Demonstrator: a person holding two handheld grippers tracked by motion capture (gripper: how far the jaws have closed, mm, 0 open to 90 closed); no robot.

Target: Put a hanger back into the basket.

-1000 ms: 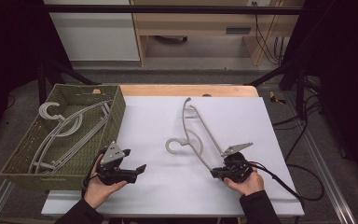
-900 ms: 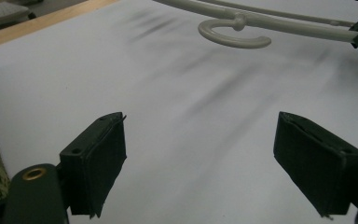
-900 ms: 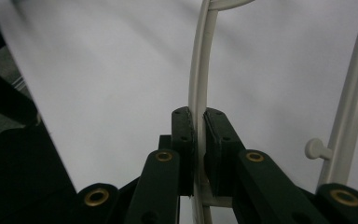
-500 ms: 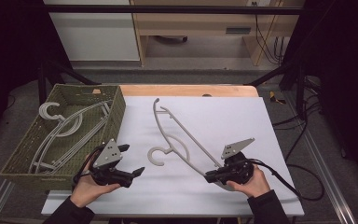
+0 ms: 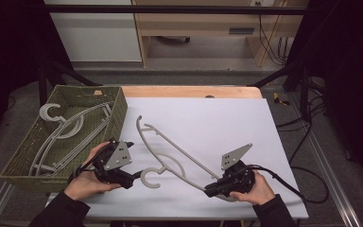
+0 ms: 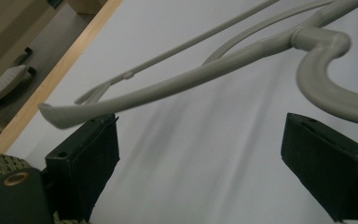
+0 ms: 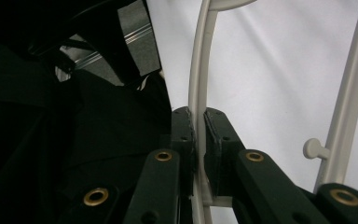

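A grey plastic hanger (image 5: pixel 170 156) lies slantwise across the white table top (image 5: pixel 217 123). Its hook (image 5: pixel 150 178) points at the near left. My right gripper (image 5: pixel 211 189) is shut on the near end of one of the hanger's arms; in the right gripper view the arm (image 7: pixel 198 70) runs up out of the closed gripper (image 7: pixel 197 135). My left gripper (image 5: pixel 132 161) is open beside the hook. In the left gripper view the hanger (image 6: pixel 191 79) crosses just beyond the gripper (image 6: pixel 205 158), with nothing between the jaws.
A green woven basket (image 5: pixel 118 113) stands at the table's left and holds several more grey hangers (image 5: pixel 61 127). A wooden strip (image 5: pixel 189 91) borders the far edge. A black cable (image 5: pixel 288 182) trails from the right gripper over the right side.
The right gripper has swung the hanger to the left and nearer, bringing its hook beside the left gripper. The left gripper has shifted right toward it.
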